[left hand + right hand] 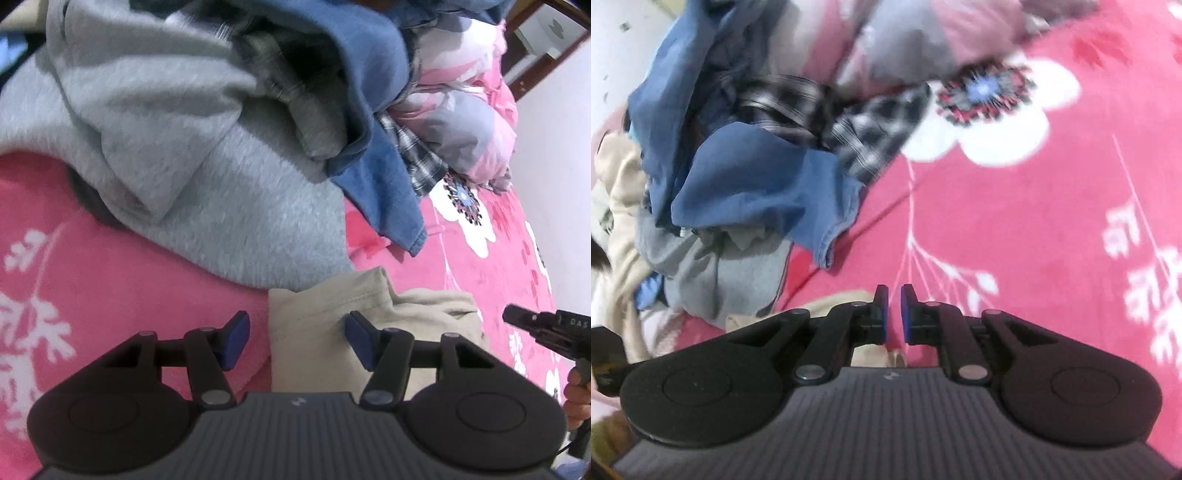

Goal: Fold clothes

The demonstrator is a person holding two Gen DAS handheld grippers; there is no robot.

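The soft beige cloth garment [369,317] lies on the bed, on the pink fleece blanket with white flowers [110,295], right under the left tongs [295,341] and just in front of the big heap of clothes; its near corner sits between the two blue pads, which stand wide apart, and it cannot be told if the right-hand pad [360,338] rests on the cloth or only hovers over it; nothing is pinched. The right tongs [894,314] are almost closed with only a thin gap, and they hold nothing; only pink blanket shows past the tips, with a bit of beige just to their left.

The step looks like picking up the beige piece to spread it flat; to do it well, the left tongs should go down onto the edge and close on one layer only, near a corner or hem; the right tongs need to open first, then take the other corner, so the cloth can be pulled out flat.

Behind it sits the fuzzy grey sweater [184,166], touching the beige piece; the crumpled blue cloth [376,129] and the black and white checked cloth [421,162] lie further back; it is best to lift the beige one towards the open blanket, so the heap does not get dragged along.
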